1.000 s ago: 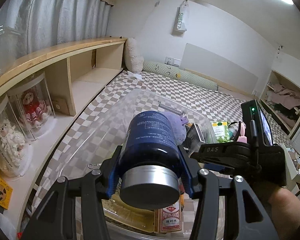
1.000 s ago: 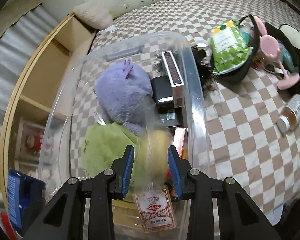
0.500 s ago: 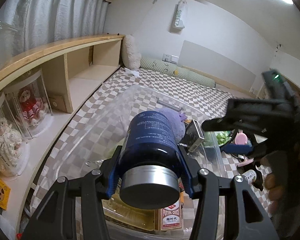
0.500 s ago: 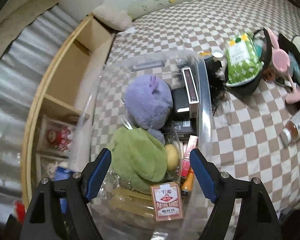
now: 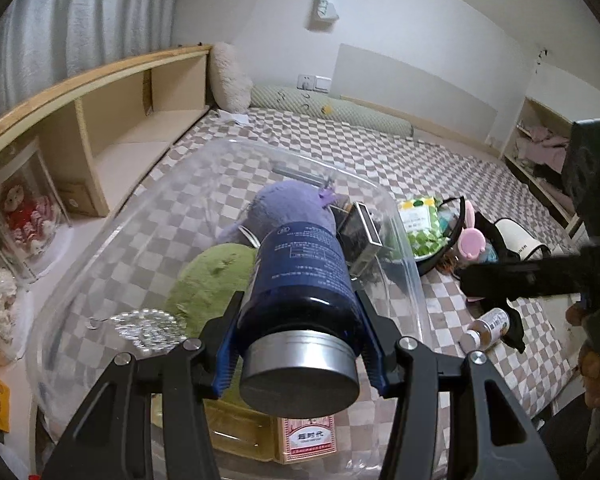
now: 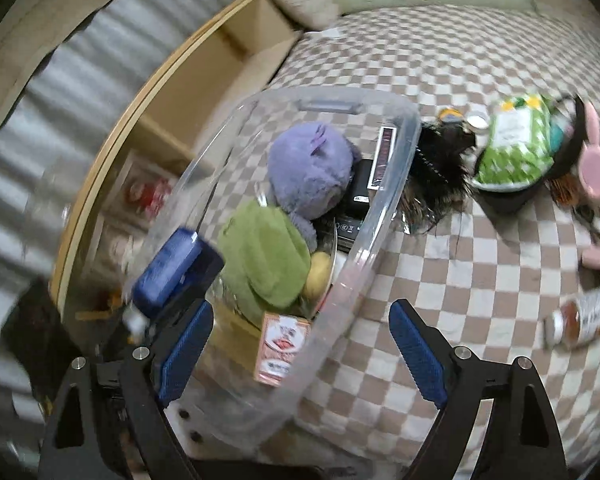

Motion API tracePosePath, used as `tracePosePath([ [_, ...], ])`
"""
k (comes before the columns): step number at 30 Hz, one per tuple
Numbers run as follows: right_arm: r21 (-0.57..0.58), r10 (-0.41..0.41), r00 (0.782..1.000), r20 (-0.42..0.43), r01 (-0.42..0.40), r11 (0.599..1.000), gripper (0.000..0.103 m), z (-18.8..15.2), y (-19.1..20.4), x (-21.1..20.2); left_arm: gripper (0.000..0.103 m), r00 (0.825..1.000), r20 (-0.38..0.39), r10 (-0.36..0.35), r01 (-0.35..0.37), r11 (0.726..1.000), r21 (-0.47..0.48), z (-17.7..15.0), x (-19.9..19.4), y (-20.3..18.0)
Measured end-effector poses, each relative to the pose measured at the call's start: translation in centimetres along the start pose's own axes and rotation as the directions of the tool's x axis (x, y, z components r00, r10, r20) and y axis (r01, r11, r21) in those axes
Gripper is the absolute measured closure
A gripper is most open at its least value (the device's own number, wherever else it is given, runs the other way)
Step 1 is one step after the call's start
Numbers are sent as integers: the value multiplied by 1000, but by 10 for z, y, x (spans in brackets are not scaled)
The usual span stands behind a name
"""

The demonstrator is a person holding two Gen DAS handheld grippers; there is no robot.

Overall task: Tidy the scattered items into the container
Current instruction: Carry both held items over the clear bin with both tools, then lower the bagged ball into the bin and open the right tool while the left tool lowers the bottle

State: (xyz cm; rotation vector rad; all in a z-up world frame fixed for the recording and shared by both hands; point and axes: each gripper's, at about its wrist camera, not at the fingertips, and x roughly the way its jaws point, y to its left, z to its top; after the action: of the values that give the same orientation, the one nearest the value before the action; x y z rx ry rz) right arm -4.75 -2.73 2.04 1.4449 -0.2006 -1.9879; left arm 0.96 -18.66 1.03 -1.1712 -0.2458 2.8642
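My left gripper is shut on a dark blue bottle with a silver cap, held on its side above the near end of the clear plastic container. The container holds a purple plush, a green plush, a playing card box, dark boxes and a yellow item in clear wrap. My right gripper hangs over the container's near right rim. Its jaws are opening, with nothing held between the pads. The blue bottle shows at left in the right wrist view.
On the checkered bed right of the container lie a black furry item, a green snack bag, a pink fan and a small brown bottle. A wooden shelf with boxed dolls runs along the left.
My right gripper let go of the wrapped yellow item, spread its jaws wide, rose and rolled toward the right. My left gripper carried the blue bottle forward and lower over the container.
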Motion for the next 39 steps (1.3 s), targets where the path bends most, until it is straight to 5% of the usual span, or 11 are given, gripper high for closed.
tracePosePath([
  [8,-148,49,998,-43,-55,988,14,-6,-11,-9,52,996,-87,18,-17,1000,12,7,35,-20],
  [22,-166,107,994,-14,-107,980,14,-1,-58,-28,51,974,-219,63,-83,993,-83,27,90,-46],
  [23,-163,108,994,-15,-109,981,14,-2,-60,-28,43,970,-235,55,-81,991,-103,28,95,-45],
  [24,-162,108,994,-16,-109,981,14,-2,-63,-29,15,966,-253,45,-79,989,-125,27,99,-43],
  [26,-161,105,994,-16,-106,981,14,-4,-67,-30,0,961,-272,39,-89,981,-172,25,104,-37],
  [39,-149,118,993,-20,-120,982,14,-11,-78,-38,0,974,-228,8,-75,955,-288,18,76,-10],
])
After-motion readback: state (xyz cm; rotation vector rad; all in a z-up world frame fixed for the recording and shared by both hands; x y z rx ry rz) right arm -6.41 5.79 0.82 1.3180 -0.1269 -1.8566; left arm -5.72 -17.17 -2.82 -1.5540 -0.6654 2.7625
